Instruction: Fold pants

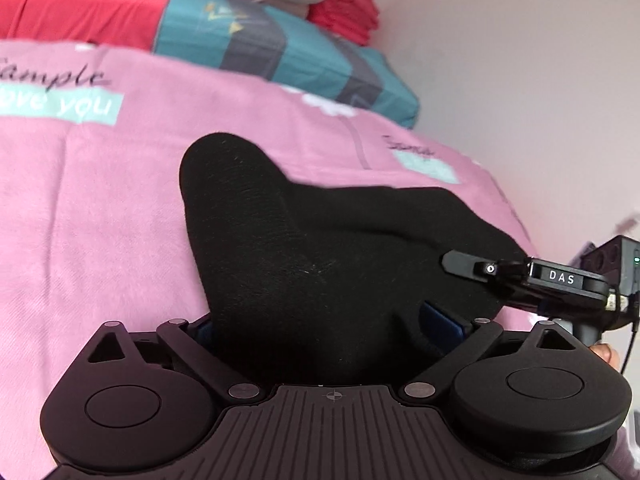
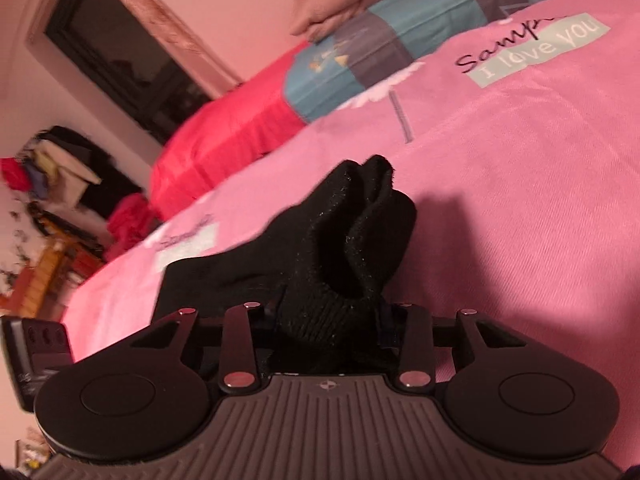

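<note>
1. Pink bedspread [image 1: 120,208] with "I love you" lettering stretches under me, teal-and-grey pillow [image 1: 280,52] at the far edge, pale wall on the right.
2. My left claw [image 1: 320,332] is clamped on a bunch of the black pants [image 1: 280,240], cloth packed between the blue pads.
3. My right claw [image 2: 332,320] pinches another bunch of those pants; its jaws stand partly closed with knit cloth pressed between.
4. Best play, I reckon: keep both grips firm, draw the fabric taut and level, lay it flat mid-bed before folding.
5. Watch out: someone's hand [image 2: 320,12] rests on the pillow, far side, and clutter sits beyond the bed's left.
</note>
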Demonstrator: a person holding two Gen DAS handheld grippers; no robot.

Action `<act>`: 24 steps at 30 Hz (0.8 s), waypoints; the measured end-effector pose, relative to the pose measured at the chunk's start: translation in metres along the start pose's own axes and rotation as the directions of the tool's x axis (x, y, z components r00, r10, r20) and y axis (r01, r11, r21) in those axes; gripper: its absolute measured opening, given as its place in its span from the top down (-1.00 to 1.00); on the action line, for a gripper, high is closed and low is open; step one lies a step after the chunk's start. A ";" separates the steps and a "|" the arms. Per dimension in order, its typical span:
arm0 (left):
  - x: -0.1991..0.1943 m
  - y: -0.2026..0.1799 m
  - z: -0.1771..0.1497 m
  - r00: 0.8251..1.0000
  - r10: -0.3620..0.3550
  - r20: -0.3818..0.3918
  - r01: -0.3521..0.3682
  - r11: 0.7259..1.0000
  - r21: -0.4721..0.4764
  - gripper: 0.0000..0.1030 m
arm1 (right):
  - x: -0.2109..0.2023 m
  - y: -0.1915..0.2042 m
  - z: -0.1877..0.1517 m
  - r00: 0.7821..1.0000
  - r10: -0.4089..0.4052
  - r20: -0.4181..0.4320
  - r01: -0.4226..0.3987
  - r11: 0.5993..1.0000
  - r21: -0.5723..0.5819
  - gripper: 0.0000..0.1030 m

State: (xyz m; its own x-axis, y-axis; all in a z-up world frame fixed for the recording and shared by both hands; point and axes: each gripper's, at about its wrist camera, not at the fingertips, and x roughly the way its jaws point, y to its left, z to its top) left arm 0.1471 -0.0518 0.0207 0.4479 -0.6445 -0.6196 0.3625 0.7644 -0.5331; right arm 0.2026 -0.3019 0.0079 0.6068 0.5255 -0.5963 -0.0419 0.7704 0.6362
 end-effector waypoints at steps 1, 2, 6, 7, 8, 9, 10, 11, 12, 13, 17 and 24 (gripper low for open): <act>-0.010 -0.006 -0.005 1.000 -0.002 0.003 0.002 1.000 0.015 -1.00 | -0.009 0.005 -0.004 1.000 0.020 0.000 -0.020 1.000 0.001 0.17; -0.019 -0.012 -0.010 1.000 -0.003 0.006 0.003 1.000 0.028 -1.00 | -0.019 0.010 -0.011 0.999 0.036 0.001 -0.036 0.999 -0.002 0.17; -0.047 -0.022 -0.041 1.000 0.006 0.010 -0.007 0.996 0.085 -1.00 | -0.054 0.023 -0.044 0.997 0.072 -0.003 -0.072 0.997 -0.019 0.14; -0.046 -0.021 -0.049 1.000 0.029 -0.006 -0.028 0.995 0.092 -1.00 | -0.056 0.021 -0.053 0.996 0.082 -0.017 -0.082 0.997 -0.008 0.12; -0.043 -0.019 -0.056 0.997 0.068 -0.026 -0.065 0.993 0.100 -1.00 | -0.055 0.016 -0.063 0.996 0.081 -0.043 -0.081 0.997 0.005 0.04; -0.040 -0.015 -0.063 0.992 0.122 -0.045 -0.117 0.988 0.102 -1.00 | -0.051 0.010 -0.071 0.996 0.049 -0.076 -0.048 0.999 0.011 -0.07; -0.036 -0.012 -0.068 0.982 0.180 -0.062 -0.173 0.980 0.097 -1.00 | -0.048 0.003 -0.077 0.995 -0.023 -0.099 0.025 1.000 0.015 -0.13; -0.035 -0.010 -0.071 0.972 0.222 -0.073 -0.215 0.972 0.094 -1.00 | -0.049 -0.002 -0.080 0.993 -0.067 -0.093 0.070 0.997 0.023 -0.28; -0.037 -0.008 -0.075 0.971 0.232 -0.063 -0.227 0.970 0.087 -1.00 | -0.057 -0.005 -0.080 0.997 -0.048 -0.063 0.051 0.998 0.038 -0.28; -0.041 -0.009 -0.077 0.971 0.234 -0.050 -0.229 0.970 0.082 -1.00 | -0.066 -0.002 -0.077 0.998 -0.053 -0.019 0.054 0.998 0.040 -0.28; -0.049 -0.021 -0.079 0.962 0.273 0.004 -0.272 0.955 0.123 -1.00 | -0.086 0.039 -0.066 0.975 -0.144 0.172 0.166 0.978 -0.123 -0.61; -0.040 -0.031 -0.081 0.919 0.395 0.007 -0.391 0.907 0.158 -1.00 | -0.021 0.049 -0.071 0.937 -0.330 0.119 0.349 0.909 -0.229 -0.63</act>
State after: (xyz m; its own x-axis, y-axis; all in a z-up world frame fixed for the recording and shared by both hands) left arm 0.0515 -0.0511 0.0150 0.5606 -0.2904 -0.7755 0.2828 0.9473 -0.1503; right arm 0.1317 -0.2497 0.0171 0.6765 0.1951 -0.7101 -0.0082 0.9662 0.2576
